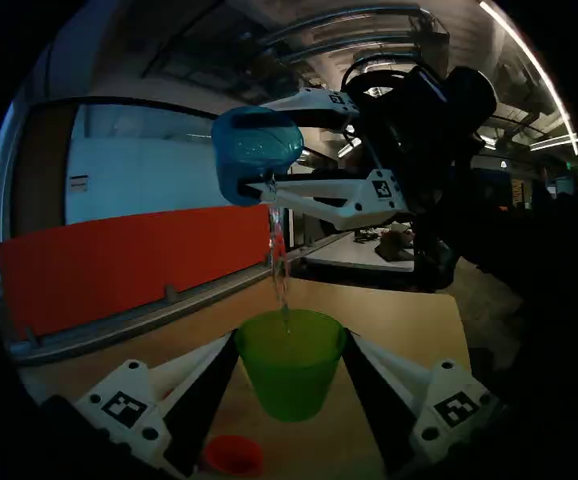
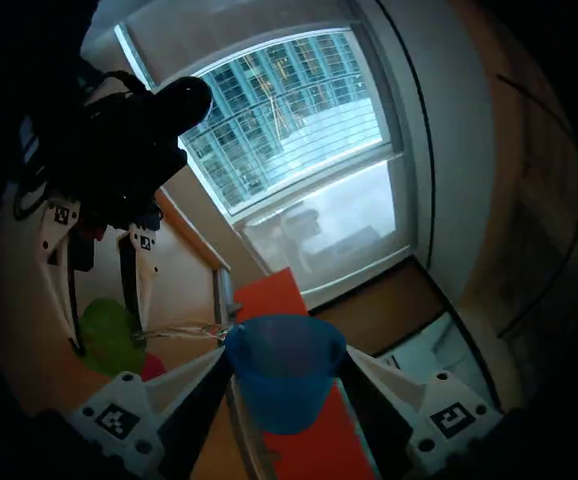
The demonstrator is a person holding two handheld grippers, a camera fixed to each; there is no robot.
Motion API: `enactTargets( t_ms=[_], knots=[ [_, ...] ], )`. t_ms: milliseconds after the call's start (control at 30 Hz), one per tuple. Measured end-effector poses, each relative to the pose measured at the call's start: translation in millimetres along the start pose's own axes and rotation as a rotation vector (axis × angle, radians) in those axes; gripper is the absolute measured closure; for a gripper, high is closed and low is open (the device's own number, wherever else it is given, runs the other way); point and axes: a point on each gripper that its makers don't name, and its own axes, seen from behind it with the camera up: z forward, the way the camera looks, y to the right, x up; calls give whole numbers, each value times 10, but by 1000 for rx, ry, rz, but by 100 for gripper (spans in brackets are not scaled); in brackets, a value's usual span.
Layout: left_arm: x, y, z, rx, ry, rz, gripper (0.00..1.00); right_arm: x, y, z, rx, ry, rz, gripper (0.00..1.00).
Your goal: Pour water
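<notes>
Green cup pinched upright in my left claw, above the wooden surface. My right claw pinches the tilted blue cup; water streams into the green one. Perhaps a red lid below.

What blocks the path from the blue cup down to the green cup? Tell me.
Nothing visible. Water falls from the tilted blue cup through open air straight into the green cup, whose open mouth sits below it.
</notes>
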Motion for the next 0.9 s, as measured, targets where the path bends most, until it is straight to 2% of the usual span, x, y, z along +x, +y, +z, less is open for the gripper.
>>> enactTargets(
  t_ms=[900],
  knots=[
    [25, -16, 23, 7, 3, 12, 11, 54, 164, 35, -42, -9, -157, 10]
  ],
)
